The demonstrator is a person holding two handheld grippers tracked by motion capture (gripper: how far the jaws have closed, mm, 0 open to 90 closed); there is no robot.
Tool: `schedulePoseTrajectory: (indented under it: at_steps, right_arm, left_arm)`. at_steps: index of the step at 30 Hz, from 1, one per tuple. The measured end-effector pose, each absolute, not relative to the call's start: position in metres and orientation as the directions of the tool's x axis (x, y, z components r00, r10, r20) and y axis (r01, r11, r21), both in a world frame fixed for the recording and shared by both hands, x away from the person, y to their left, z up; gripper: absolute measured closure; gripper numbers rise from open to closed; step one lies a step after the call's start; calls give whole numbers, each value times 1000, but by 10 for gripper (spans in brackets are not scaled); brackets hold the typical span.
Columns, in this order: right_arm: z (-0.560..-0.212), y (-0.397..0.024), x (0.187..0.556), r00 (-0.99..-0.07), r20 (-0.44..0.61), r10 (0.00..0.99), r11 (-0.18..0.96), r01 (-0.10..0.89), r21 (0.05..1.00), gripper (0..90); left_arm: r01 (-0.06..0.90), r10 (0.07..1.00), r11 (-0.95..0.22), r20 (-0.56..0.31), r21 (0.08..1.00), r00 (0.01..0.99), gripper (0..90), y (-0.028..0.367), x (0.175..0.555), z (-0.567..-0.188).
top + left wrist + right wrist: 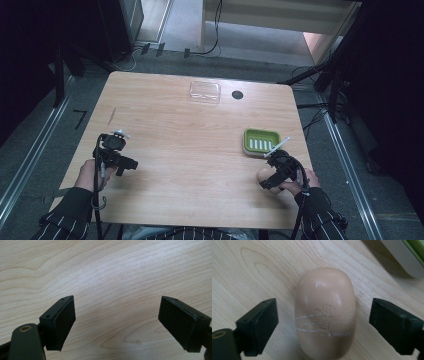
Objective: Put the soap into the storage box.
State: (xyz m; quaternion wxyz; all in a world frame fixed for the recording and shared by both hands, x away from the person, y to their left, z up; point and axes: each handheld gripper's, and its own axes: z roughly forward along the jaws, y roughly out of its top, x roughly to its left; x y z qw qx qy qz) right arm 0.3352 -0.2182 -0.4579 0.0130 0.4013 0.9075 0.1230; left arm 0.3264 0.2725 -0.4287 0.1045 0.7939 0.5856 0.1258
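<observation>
A beige oval bar of soap (325, 315) lies on the wooden table (190, 150), between the jaws of my right gripper (323, 322). The jaws stand apart on either side of it, with a gap to the soap on both sides. In the high view the right gripper (272, 175) sits near the table's front right, with the soap (262, 174) at its tip. A green soap dish (261, 141) with a slotted white insert stands just beyond it. My left gripper (116, 325) is wide open over bare wood, and rests at the front left (120, 157).
A clear plastic lid or tray (205, 92) lies at the far middle of the table, next to a round black hole (237, 94). Cables and metal rails run along the floor around the table. A corner of the dish (404, 255) shows at the top right of the right gripper view.
</observation>
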Motion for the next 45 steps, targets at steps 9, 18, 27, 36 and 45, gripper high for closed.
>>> schedulePoseTrajectory:
  at_steps: [9,18,27,36,45]
  right_arm:
    - [-465,-221,342,-696,74,714,678,714,176,130]
    - [-468,-216,342,-712,60,699,699,699,149,150]
    - [-471,-214,344,-731,44,681,722,680,128,221]
    - [-471,-211,343,-742,26,669,735,667,118,293]
    - [-469,-208,339,-751,-11,660,747,654,119,334]
  left_arm:
    - [905,956,-293,78,310,283,148,273,326,-429]
    - [905,956,-294,79,308,283,148,273,327,-429]
    - [905,955,-295,77,306,285,148,272,326,-429]
    - [905,956,-293,79,308,283,148,273,326,-429]
    - [905,956,-294,79,307,284,148,273,326,-429]
